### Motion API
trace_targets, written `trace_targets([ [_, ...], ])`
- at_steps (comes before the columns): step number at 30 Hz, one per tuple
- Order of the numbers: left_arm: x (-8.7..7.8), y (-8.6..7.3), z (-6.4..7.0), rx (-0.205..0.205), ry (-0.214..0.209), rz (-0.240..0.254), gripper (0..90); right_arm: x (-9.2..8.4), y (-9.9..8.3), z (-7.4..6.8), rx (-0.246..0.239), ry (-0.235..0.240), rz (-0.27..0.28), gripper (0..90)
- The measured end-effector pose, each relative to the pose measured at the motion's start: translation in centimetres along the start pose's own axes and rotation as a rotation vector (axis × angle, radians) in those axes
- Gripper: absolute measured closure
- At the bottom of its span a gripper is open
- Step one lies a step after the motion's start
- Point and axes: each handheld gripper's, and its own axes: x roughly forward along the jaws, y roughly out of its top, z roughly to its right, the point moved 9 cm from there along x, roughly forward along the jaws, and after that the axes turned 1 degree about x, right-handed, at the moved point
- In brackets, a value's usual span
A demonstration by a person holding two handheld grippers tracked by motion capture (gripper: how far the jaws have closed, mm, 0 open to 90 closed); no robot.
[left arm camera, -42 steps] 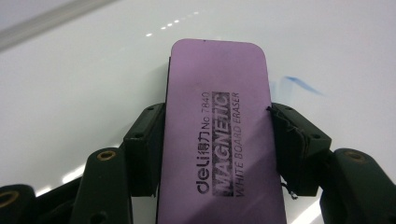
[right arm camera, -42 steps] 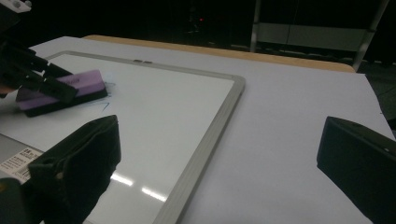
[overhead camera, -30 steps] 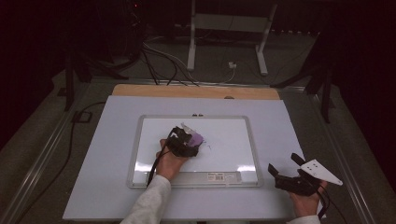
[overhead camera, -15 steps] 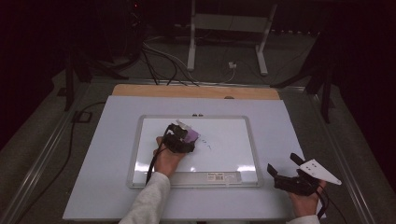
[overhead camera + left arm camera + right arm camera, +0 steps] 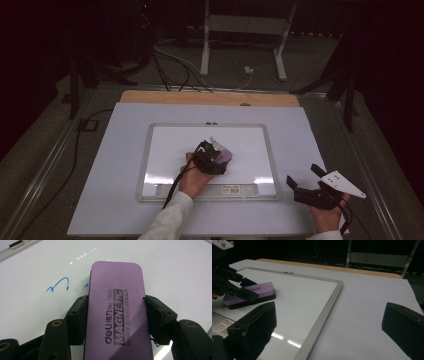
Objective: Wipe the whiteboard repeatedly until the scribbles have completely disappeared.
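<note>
- The whiteboard [image 5: 165, 145], framed in pale metal, lies flat on a white table top [image 5: 115, 165]; on its writing surface sits a purple eraser [image 5: 223, 156] and little else apart from a few ink marks.
- Along the board's near edge runs a shallow ledge with a small printed label [image 5: 235, 189] on it.
- The left gripper [image 5: 216, 159] is clamped on the eraser: in the left gripper view the two black pads press against its long sides, one on each, with the eraser lying flat on the board.
- The eraser [image 5: 116, 312] is a long block with rounded corners, purple on top with a dark layer beneath; the right gripper view shows that darker base [image 5: 262, 298] resting on the board.
- Black print on its top reads "deli", "No 7840", "MAGNETIC" and "WHITE BOARD ERASER".
- It sits a little right of the board's centre, nearer the person's edge than the far one.
- Just off the eraser's far left corner a thin blue pen stroke [image 5: 57, 285] curves across the white surface, with a fainter blue fleck right against the eraser's edge.
- The right gripper [image 5: 306, 184] rests on the table top off the board's near right corner, well apart from the eraser; its jaws stand wide apart with nothing between them.
</note>
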Motion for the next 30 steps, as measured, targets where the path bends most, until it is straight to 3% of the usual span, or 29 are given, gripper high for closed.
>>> trace_targets([
  [1,0.1,0.1,-0.7,-0.013,0.037,0.001,41.8,0.0,0.0,0.0,0.000,0.000,0.001,0.1],
  [2,0.1,0.1,-0.7,-0.013,0.037,0.001,41.8,0.0,0.0,0.0,0.000,0.000,0.001,0.1],
  [10,-0.2,-0.2,-4.7,-0.114,0.140,-0.013,41.9,-0.1,0.0,0.2,0.005,-0.004,0.003,0.1],
  [19,-0.4,-0.4,-7.9,-0.180,0.234,-0.024,41.9,-0.2,0.0,0.2,0.006,-0.004,0.002,0.1],
  [25,0.0,-0.1,-8.6,-0.206,0.246,-0.029,41.9,-0.1,0.0,0.1,0.004,-0.002,0.002,0.1],
  [29,0.2,0.2,-8.4,-0.202,0.227,-0.030,41.9,0.0,0.0,0.1,0.001,-0.001,0.001,0.1],
  [30,0.4,0.4,-7.8,-0.182,0.207,-0.025,41.9,0.0,0.0,0.1,0.000,0.000,0.000,0.1],
])
